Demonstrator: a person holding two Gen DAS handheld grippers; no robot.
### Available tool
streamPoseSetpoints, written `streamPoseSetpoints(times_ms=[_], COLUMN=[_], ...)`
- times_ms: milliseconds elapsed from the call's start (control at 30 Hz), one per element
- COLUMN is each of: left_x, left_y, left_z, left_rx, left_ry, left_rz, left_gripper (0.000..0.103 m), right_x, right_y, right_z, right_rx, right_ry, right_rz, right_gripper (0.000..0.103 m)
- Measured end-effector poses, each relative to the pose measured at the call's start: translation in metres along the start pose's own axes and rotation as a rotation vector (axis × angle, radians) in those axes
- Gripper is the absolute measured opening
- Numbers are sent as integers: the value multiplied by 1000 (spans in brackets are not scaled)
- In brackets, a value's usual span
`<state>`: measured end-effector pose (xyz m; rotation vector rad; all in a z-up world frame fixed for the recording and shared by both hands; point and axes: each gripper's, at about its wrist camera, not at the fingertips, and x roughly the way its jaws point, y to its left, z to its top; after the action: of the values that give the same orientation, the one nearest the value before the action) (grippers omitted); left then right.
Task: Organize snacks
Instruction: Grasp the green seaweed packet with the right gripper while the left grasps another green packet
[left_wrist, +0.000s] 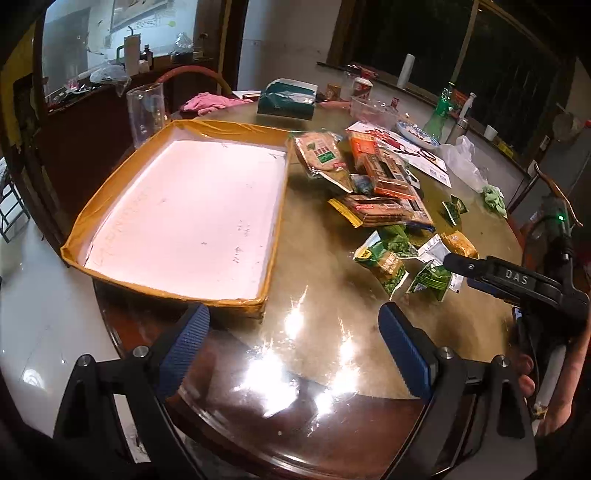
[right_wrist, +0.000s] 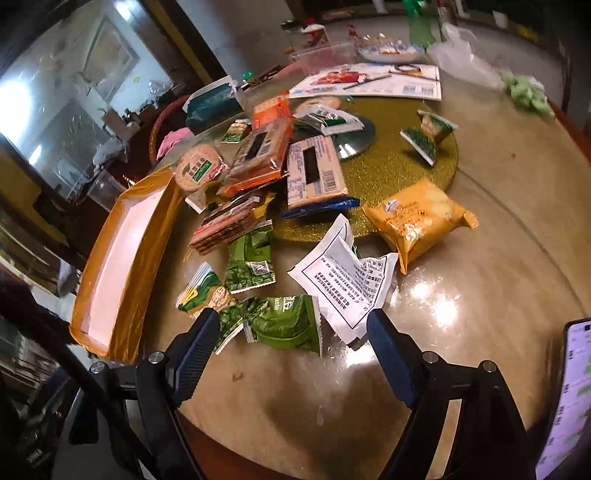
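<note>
A shallow tray (left_wrist: 85, 218) with yellow-taped walls and a white floor lies empty on the round table; it shows at the left of the right wrist view (right_wrist: 129, 325). A heap of snack packets (left_wrist: 373, 184) lies to its right: cracker packs (right_wrist: 314, 173), green packets (right_wrist: 284, 325), a white packet (right_wrist: 343, 273) and a yellow packet (right_wrist: 417, 218). My left gripper (left_wrist: 295, 336) is open and empty over the table's near edge. My right gripper (right_wrist: 291, 343) is open, a green packet lying between its fingertips. The right gripper also shows in the left wrist view (left_wrist: 480, 273).
A glass jug (left_wrist: 146, 110) stands behind the tray. A teal tissue pack (left_wrist: 286, 98), a leaflet (right_wrist: 369, 83), a plastic tub (right_wrist: 321, 55), a green bottle (left_wrist: 437, 114) and a white bag (right_wrist: 465, 55) lie at the back. A phone (right_wrist: 565, 398) stands at right.
</note>
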<state>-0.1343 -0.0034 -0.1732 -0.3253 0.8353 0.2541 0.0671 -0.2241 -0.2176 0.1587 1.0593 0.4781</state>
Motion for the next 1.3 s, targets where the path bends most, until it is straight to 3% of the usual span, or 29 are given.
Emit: streamPoseSetpoints(times_ms=[200,367,433,467,733,900,1067,1133,1300], left_x=[1,1,0,-2,-6,21,90,112,136], left_y=[1,9,10,10,5,-14,-46,-58,-76], left_z=[4,3,3,3,4,25,48,52,48], left_rx=[-1,-21,-26,-26,-19,-36,-78,-67,2], left_ry=[-6,-1,-4,-7,-3,71,245,260,258], left_rz=[-8,-11,-18,-18,-38,-133,-223,-192,-105], left_gripper=[93,93,93,93,93,93,92,87,55], right_x=[16,26,28,29,11,-9,-11,-10,-7], right_y=[12,20,25,26,26,8,-5,-7,-11], right_z=[8,0,-3,-5,-19,-19,-19,-18,-19], right_rx=[-128,-182,-204,-213,-207,-148,-118,-113,-111], right_ry=[13,42,44,43,33,-22,-26,-25,-25], right_rz=[-55,-73,-92,-115,-106,-59,-30,-12,17], right_gripper=[80,55,50,41,33,32,32,32,32])
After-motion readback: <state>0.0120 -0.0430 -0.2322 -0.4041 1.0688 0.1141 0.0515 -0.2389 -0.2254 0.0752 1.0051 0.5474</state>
